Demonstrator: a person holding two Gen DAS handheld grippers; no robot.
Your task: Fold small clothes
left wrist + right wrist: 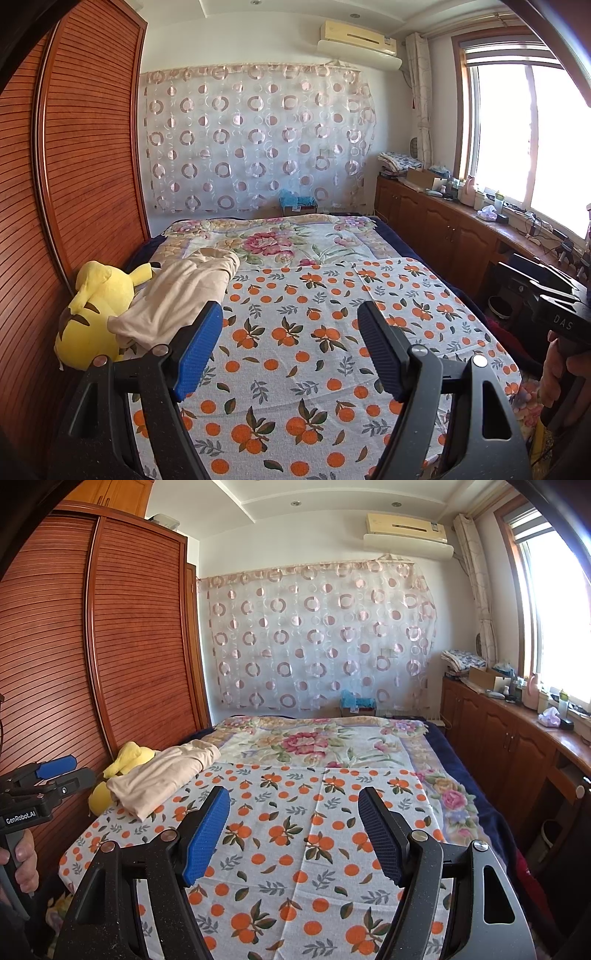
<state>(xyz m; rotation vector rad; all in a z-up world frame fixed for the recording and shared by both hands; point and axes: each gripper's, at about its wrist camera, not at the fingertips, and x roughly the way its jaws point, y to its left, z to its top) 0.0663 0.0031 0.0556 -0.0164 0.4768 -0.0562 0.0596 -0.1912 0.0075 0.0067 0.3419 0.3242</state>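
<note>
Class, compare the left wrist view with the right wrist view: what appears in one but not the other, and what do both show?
Only the left wrist view shows the yellow plush toy's striped back and the right hand. Only the right wrist view shows the left gripper from outside and the box atop the wardrobe. Both show the beige garment lying partly on the toy, the orange-print sheet, and open, empty jaws.

A home bedroom is showing here. Ahead of the tongs a bed (424, 295) is lying under an orange-print sheet (303, 354) and a floral blanket (266, 240). To their left a louvred wooden wardrobe (85, 166) is standing; to their right low cabinets (436, 218) are running beneath a window (524, 136).
</note>
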